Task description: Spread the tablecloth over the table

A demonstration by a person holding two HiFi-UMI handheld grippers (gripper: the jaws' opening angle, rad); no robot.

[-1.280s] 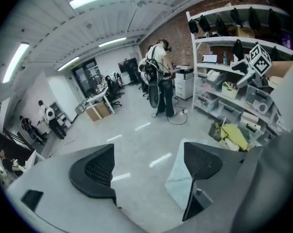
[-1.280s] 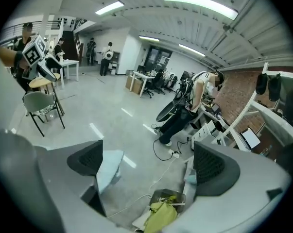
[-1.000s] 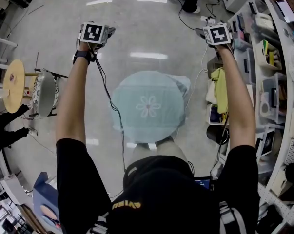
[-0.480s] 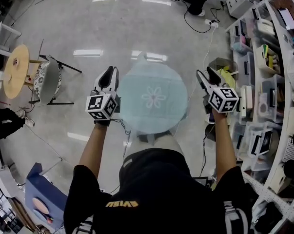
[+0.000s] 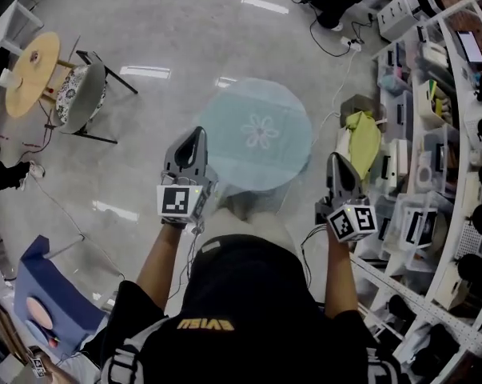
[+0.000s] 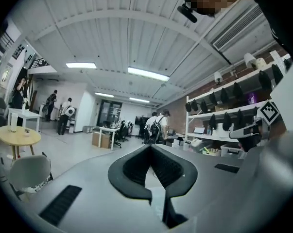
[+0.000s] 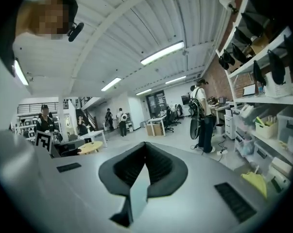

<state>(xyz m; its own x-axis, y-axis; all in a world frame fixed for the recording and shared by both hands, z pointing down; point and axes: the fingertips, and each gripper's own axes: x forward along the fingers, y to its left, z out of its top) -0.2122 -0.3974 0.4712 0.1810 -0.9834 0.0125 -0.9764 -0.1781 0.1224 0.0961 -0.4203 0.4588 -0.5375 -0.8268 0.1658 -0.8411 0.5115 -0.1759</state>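
Note:
A light blue tablecloth (image 5: 256, 134) with a white flower in its middle covers the small round table in the head view, its edge hanging down all round. My left gripper (image 5: 196, 134) is held near the cloth's left near edge, apart from it, jaws shut with nothing in them. My right gripper (image 5: 337, 162) hangs off the table's right near side, also shut and empty. In both gripper views the left gripper (image 6: 151, 147) and right gripper (image 7: 145, 143) point out level across the room with their dark pads together.
A round wooden side table (image 5: 29, 74) and a chair with a patterned cushion (image 5: 77, 94) stand at the left. Shelving with bins (image 5: 440, 134) lines the right, with a yellow cloth (image 5: 364, 142) beside it. Cables (image 5: 336, 34) run on the floor beyond. People stand far off.
Both grippers have come back from beyond the table to its near side, and their jaws have gone from open to shut. The cloth stays spread on the table.

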